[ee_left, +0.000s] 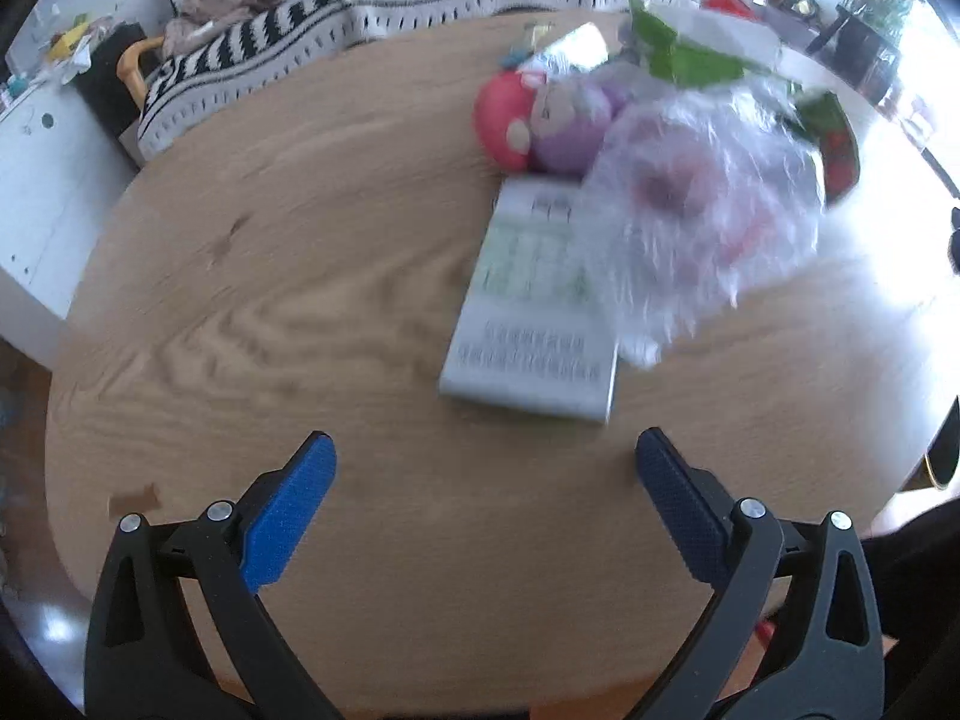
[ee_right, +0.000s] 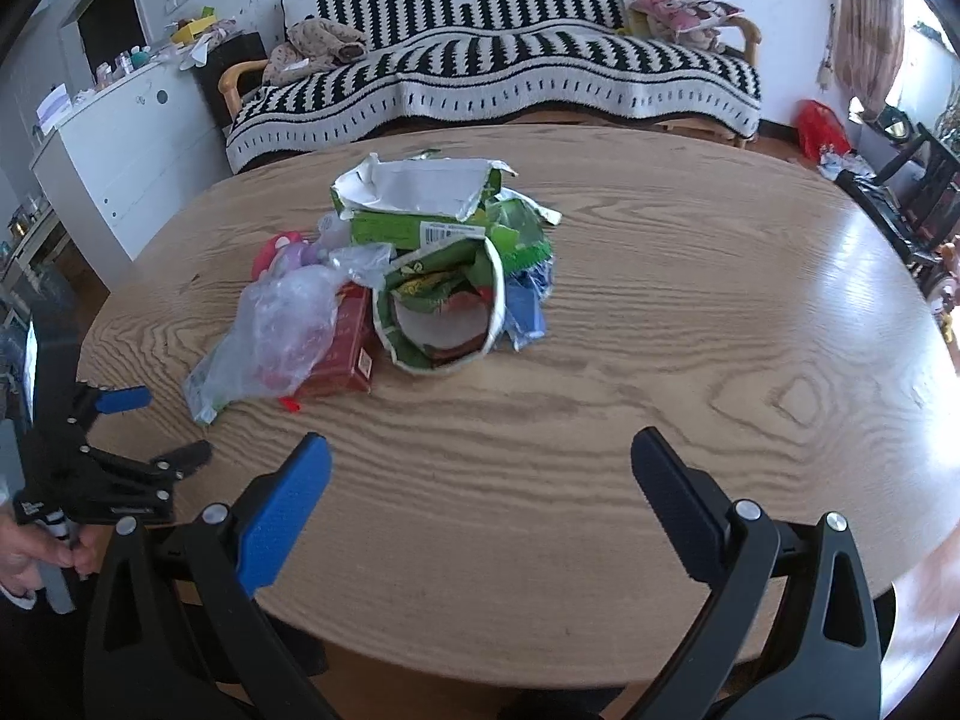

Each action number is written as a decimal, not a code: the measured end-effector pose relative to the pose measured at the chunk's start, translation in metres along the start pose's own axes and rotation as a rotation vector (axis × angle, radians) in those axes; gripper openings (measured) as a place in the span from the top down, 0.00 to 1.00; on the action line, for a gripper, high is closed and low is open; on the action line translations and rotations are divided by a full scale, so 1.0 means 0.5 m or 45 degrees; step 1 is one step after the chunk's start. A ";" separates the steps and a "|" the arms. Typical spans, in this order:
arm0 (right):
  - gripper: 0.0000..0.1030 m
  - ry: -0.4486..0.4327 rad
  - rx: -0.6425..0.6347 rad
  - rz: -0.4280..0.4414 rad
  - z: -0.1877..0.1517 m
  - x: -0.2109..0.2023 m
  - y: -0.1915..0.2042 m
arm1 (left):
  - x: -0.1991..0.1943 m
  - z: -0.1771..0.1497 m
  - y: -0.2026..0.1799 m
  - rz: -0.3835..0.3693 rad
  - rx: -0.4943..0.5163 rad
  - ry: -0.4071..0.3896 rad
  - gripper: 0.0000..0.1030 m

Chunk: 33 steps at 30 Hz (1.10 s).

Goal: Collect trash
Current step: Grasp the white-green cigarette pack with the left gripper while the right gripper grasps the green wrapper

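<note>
A heap of trash lies mid-table. In the right wrist view it holds a torn green-and-white carton (ee_right: 420, 192), a paper bowl (ee_right: 498, 300) stuffed with green wrappers, a red box (ee_right: 351, 348), a clear plastic bag (ee_right: 282, 330) and a blue wrapper (ee_right: 528, 306). My right gripper (ee_right: 480, 447) is open above bare table, short of the heap. My left gripper (ee_right: 159, 426) is open at the table's left edge, held by a hand (ee_right: 24, 552). The blurred left wrist view shows the left gripper (ee_left: 486, 450) open just before a flat white pack (ee_left: 534, 312), beside the plastic bag (ee_left: 690, 210).
The round wooden table (ee_right: 660, 330) has bare wood right of the heap. A red and purple mushroom toy (ee_left: 540, 114) lies behind the trash. Beyond the table are a sofa with a striped blanket (ee_right: 510, 72), a white cabinet (ee_right: 120, 144) and a dark chair (ee_right: 918, 192).
</note>
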State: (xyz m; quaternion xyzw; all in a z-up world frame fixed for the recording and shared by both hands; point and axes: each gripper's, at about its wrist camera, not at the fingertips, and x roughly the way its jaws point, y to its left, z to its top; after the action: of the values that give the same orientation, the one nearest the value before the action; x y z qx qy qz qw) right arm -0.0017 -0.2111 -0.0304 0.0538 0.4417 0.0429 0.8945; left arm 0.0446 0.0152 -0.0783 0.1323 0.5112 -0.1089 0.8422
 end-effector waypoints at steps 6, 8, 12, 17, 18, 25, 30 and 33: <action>0.10 0.032 -0.002 0.014 0.058 0.069 -0.014 | 0.033 0.043 0.016 -0.089 -0.062 -0.013 0.06; 0.15 0.030 -0.010 0.004 0.080 0.095 -0.019 | 0.035 0.051 0.015 -0.079 -0.061 -0.016 0.11; 0.50 0.078 0.008 0.052 0.096 0.136 -0.020 | 0.030 0.065 0.004 -0.097 -0.015 -0.019 0.41; 0.96 0.083 0.021 0.081 0.095 0.128 -0.015 | -0.009 0.067 -0.003 -0.044 0.011 -0.027 0.45; 0.96 0.061 0.019 0.081 0.095 0.116 -0.014 | -0.021 0.063 0.004 -0.044 -0.008 -0.033 0.45; 0.96 -0.122 0.041 0.099 0.101 0.001 -0.026 | -0.128 0.035 0.065 -0.040 -0.099 -0.181 0.48; 0.96 -0.138 0.075 0.079 0.091 -0.022 -0.050 | -0.129 0.038 0.086 -0.044 -0.162 -0.160 0.87; 0.96 -0.124 0.099 0.076 0.083 -0.025 -0.062 | -0.122 0.030 0.086 -0.054 -0.156 -0.123 0.89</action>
State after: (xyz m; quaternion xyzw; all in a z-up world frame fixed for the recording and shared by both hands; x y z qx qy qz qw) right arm 0.0247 -0.2456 0.0003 0.1038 0.3974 0.0497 0.9104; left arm 0.0433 0.0535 -0.0126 0.0643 0.4783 -0.1015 0.8699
